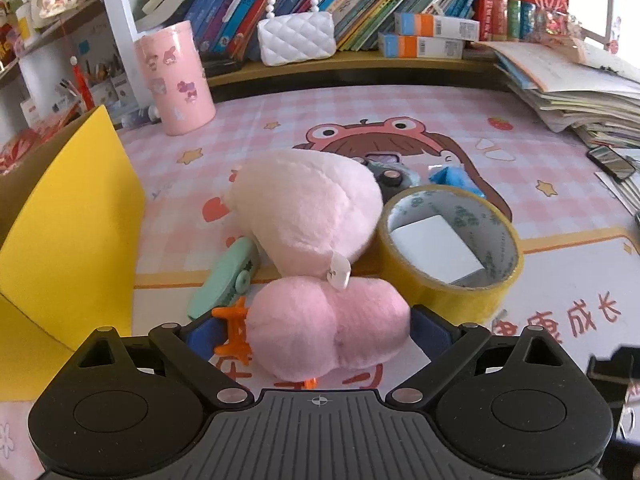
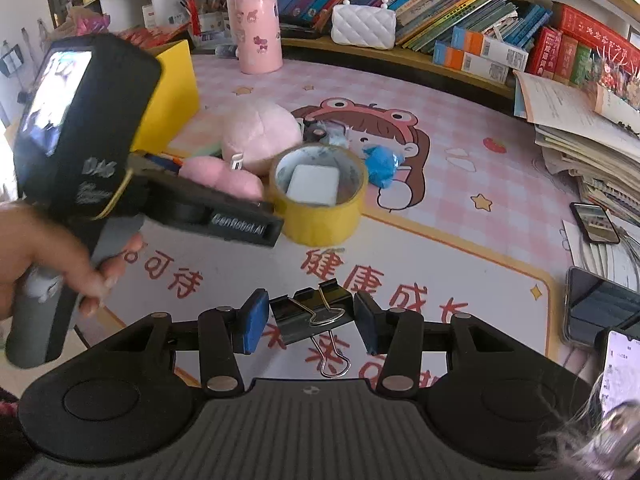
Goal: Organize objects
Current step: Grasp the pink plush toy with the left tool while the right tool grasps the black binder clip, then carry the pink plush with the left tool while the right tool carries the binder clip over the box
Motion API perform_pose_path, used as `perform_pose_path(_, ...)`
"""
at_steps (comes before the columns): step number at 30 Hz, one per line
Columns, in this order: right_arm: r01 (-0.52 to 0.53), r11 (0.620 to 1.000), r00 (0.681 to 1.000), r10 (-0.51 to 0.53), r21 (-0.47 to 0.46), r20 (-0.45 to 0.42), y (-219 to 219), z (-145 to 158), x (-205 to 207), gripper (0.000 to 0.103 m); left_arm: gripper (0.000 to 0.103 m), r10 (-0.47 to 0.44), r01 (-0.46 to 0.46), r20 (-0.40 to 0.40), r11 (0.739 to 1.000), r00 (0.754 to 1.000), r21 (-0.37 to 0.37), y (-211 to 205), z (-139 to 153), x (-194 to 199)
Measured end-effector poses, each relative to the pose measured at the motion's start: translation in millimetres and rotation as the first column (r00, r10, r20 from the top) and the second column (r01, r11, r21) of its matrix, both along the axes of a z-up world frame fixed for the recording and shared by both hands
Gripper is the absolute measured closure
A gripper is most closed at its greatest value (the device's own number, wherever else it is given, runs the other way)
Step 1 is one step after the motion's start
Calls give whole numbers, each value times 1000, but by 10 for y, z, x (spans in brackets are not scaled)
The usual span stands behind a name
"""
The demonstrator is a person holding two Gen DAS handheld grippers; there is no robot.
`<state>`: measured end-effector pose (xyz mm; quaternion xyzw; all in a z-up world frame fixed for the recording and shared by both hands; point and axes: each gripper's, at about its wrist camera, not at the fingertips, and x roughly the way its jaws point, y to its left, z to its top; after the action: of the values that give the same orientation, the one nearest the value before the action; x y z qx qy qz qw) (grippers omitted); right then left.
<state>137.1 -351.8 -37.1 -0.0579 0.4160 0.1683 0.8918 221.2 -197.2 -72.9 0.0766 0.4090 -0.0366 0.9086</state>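
A pink plush toy point(image 1: 316, 240) lies mid-mat. My left gripper point(image 1: 310, 330) has its blue pads on either side of the toy's lower pink lobe point(image 1: 328, 332), with an orange plastic piece point(image 1: 232, 332) at the left pad. A green comb-like item point(image 1: 226, 276) lies left of the toy. A yellow tape roll point(image 1: 452, 248) with a white block point(image 1: 436, 250) inside stands to the right. My right gripper point(image 2: 311, 322) has its pads at both sides of a black binder clip point(image 2: 312, 316) low over the mat. The plush point(image 2: 256, 136) and tape roll point(image 2: 320, 196) also show in the right wrist view.
A yellow-lined box point(image 1: 68, 216) stands at the left. A pink canister point(image 1: 174, 78) and a white quilted bag point(image 1: 296, 38) stand at the back by shelved books. A blue wrapper point(image 1: 456, 178), a paper stack point(image 1: 572, 88) and phones point(image 2: 596, 222) lie right.
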Motion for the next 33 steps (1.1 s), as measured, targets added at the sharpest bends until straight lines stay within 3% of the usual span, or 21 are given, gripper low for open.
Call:
perform_pose_path(3,-5,1000,1000,5,-10,-4,27,-10,-29,59,13,7,-7,2,1000,1000,-27,47,18,7)
perform_pose_path(10,11,999,1000,-12,-32,-11,145,-18,-61,59,14,-15,18,29,993,999,-112,232,190,-229)
perform_pose_path(18,15,999,1000,-15,-38,-8,502,5,-113,59,14,18,-8,36,966,999,-257,748,411,-624)
perform_pose_path(25,-69,997,998,69,-38,5,1117,57,-227,59,13,71,-55,44,958,997,-281,1364,479,-983)
perform_pose_path(33,-198,979,980,199,-50,25,1955,138,-424,59,14,190,-164,68,945,979,-283,2165,596,-1401)
